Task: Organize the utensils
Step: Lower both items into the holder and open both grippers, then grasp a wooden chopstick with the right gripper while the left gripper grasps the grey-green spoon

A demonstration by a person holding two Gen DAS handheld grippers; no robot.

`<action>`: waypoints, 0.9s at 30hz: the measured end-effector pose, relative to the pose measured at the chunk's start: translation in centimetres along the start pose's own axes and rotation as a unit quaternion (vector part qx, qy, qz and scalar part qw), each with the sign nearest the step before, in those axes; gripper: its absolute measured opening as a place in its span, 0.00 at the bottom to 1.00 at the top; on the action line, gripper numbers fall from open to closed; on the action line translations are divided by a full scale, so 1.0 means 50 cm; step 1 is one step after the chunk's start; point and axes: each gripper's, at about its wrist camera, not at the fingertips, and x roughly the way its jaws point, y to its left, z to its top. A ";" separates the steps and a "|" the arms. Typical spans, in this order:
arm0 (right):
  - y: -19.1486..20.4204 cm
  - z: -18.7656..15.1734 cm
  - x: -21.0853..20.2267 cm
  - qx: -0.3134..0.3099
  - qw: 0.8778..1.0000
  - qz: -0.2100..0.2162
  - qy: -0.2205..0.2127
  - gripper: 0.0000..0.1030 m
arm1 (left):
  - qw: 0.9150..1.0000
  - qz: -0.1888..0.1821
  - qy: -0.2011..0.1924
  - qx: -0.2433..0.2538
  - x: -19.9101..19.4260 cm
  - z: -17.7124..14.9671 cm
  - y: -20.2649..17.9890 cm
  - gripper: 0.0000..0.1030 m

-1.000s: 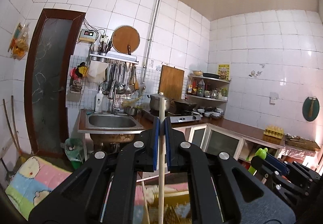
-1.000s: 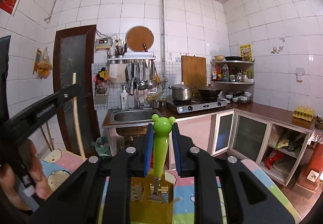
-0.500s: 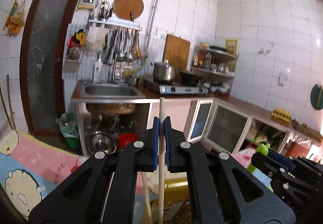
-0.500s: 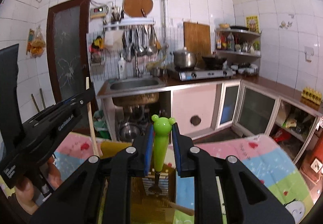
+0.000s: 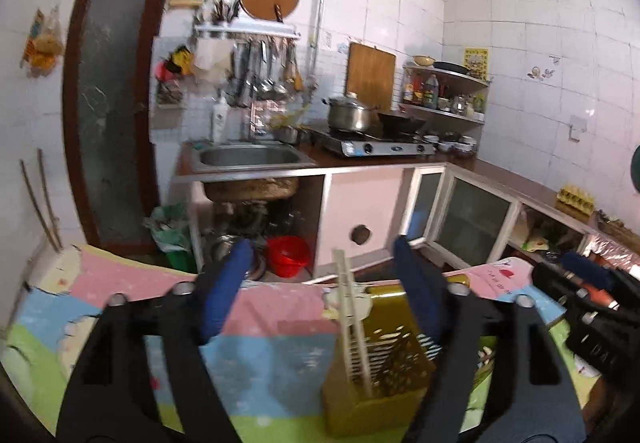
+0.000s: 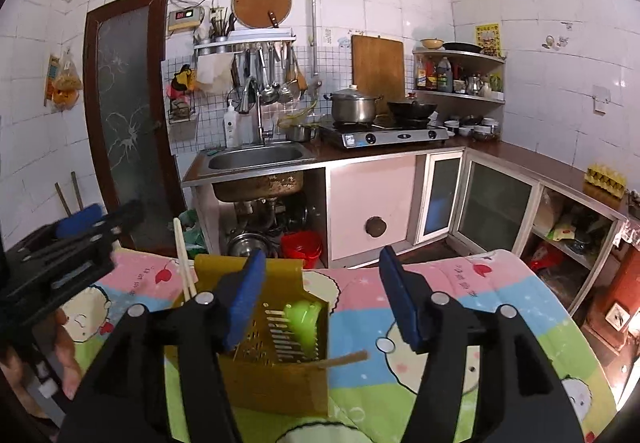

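Chopsticks (image 5: 354,323) and green-handled utensil (image 6: 304,317) stand in slotted yellow holder (image 6: 276,375).

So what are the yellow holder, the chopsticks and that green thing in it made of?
Holder: likely plastic, a dull mustard yellow, with moulded drain slots in its thin walls. Chopsticks: pale and matt, perhaps bamboo or wood, though cream plastic can't be excluded. Green handle: looks like glossy plastic, smooth and bright lime, with a soft sheen; what lies below it is hidden inside the holder.
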 end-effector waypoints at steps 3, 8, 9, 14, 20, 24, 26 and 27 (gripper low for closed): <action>-0.015 -0.005 -0.047 0.008 1.000 -0.007 -0.004 0.72 | 1.000 0.006 0.003 0.005 -0.049 -0.003 0.016 0.85; -0.020 -0.063 -0.105 0.004 1.000 -0.009 0.015 0.76 | 1.000 0.027 0.009 0.004 -0.116 -0.042 0.047 0.95; -0.020 -0.079 -0.111 0.003 1.000 -0.010 0.022 0.77 | 0.999 0.028 0.014 0.004 -0.123 -0.052 0.051 0.95; -0.021 -0.165 -0.121 0.004 0.998 -0.010 0.060 0.77 | 0.997 0.049 0.055 0.017 -0.150 -0.142 0.056 0.95; -0.024 -0.276 -0.108 0.006 0.993 -0.006 0.116 0.77 | 0.993 0.032 0.116 0.013 -0.158 -0.248 0.052 0.95; -0.022 -0.324 -0.103 0.002 0.991 -0.004 0.135 0.77 | 0.988 0.015 0.151 0.010 -0.159 -0.305 0.047 0.95; -0.017 -0.344 -0.101 -0.002 0.990 -0.002 0.143 0.77 | 0.987 0.014 0.159 0.013 -0.158 -0.325 0.042 0.95; -0.013 -0.354 -0.099 -0.005 0.989 0.000 0.147 0.77 | 0.987 0.015 0.161 0.013 -0.159 -0.336 0.041 0.95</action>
